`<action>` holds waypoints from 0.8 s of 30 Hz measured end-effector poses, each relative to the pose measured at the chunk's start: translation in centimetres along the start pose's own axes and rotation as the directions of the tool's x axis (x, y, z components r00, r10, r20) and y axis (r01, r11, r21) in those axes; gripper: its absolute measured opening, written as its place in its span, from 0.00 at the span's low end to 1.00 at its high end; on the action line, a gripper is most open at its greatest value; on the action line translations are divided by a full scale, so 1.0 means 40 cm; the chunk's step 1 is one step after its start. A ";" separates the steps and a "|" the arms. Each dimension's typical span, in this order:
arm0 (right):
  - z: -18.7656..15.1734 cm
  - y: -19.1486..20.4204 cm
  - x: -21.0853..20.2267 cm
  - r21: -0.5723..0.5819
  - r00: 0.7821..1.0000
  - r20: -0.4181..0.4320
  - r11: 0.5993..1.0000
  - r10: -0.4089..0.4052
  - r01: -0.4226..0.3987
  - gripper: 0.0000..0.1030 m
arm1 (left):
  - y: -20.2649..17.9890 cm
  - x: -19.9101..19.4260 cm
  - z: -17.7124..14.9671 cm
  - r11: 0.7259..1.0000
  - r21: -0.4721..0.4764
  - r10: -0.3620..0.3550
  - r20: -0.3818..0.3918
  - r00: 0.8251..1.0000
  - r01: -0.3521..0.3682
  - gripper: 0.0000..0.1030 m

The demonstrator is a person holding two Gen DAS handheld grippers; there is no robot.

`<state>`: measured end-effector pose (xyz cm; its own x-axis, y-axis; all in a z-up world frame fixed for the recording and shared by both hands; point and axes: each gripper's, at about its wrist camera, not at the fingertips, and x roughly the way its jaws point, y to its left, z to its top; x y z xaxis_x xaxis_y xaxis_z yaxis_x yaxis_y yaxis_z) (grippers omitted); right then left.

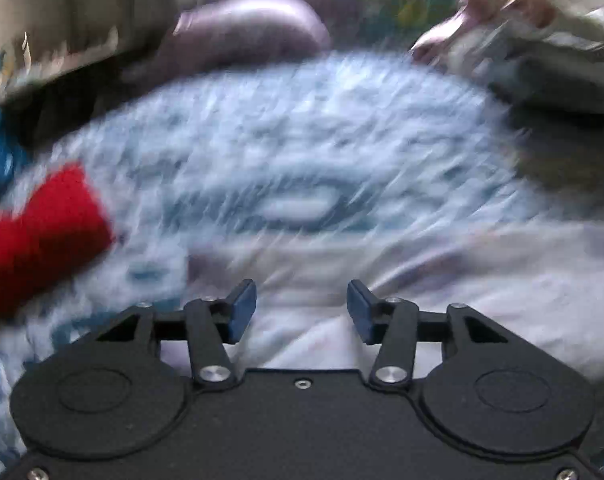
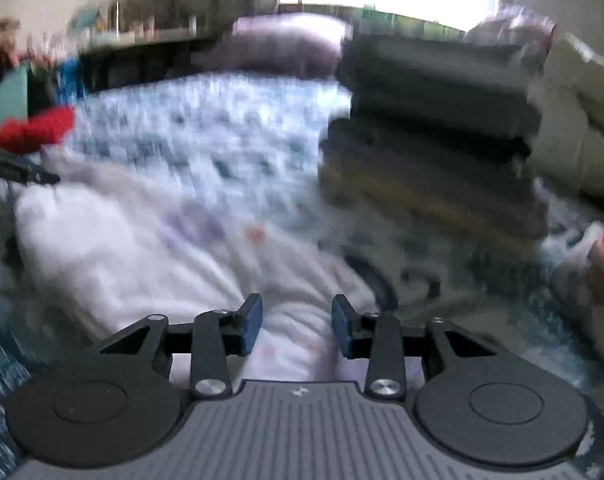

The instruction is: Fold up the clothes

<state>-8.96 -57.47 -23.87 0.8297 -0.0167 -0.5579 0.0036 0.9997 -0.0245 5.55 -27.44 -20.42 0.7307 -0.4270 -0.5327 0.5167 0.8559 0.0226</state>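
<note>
White garment [image 2: 113, 248] on the patterned bedspread [image 2: 221, 128], both hand-held grippers spread over it; heavy motion blur in both views.

Garment lies rumpled, unfolded so far as the blur allows, on the bedspread's near part, running under the left gripper [image 1: 302, 312] and the right gripper [image 2: 297, 326]; each has its blue pads apart with cloth showing in the gap, pinching nothing. Risks, judged: a closure made in this blur may catch one layer, or bedspread along with cloth, so the fold drags or skews; the stack of folded clothes [image 2: 434, 120] at the bedspread's far right could be knocked by a wide sweep. Count: one white garment, one red item [image 1: 37, 236] at the bedspread's left edge, one stack, two grippers; layers in the stack cannot be counted.
</note>
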 end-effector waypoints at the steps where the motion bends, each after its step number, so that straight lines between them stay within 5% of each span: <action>1: 0.006 0.005 -0.006 0.008 1.000 0.022 1.000 0.005 -0.005 0.39 | -0.018 -0.001 -0.003 1.000 0.010 -0.011 0.009 1.000 0.011 0.47; 4: 0.017 0.024 0.014 0.011 1.000 0.017 1.000 0.009 -0.009 0.40 | -0.085 0.009 -0.009 0.997 0.041 -0.064 0.026 0.998 0.063 0.50; 8: -0.015 0.015 0.075 0.038 0.998 -0.067 0.999 0.020 -0.018 0.42 | -0.103 0.111 -0.073 0.997 -0.002 -0.073 -0.109 0.991 0.073 0.62; 11: -0.029 0.000 0.088 0.087 0.996 -0.078 0.996 0.042 -0.035 0.42 | -0.098 0.122 -0.073 0.998 -0.010 -0.069 -0.120 0.990 0.068 0.63; 16: -0.007 0.015 0.075 0.101 0.993 -0.120 0.995 0.020 -0.008 0.43 | -0.108 0.105 -0.005 1.000 -0.007 -0.014 -0.226 0.974 0.013 0.63; 24: 0.015 0.047 -0.076 0.230 0.995 -0.081 0.972 0.063 -0.043 0.55 | -0.152 -0.067 -0.002 0.999 0.019 0.033 -0.208 0.977 -0.030 0.63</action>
<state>-11.14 -55.52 -21.74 0.7804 0.0445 -0.6237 0.0963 0.9770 0.1903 0.41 -31.49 -19.18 0.6384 -0.3280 -0.6963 0.5026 0.8628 0.0543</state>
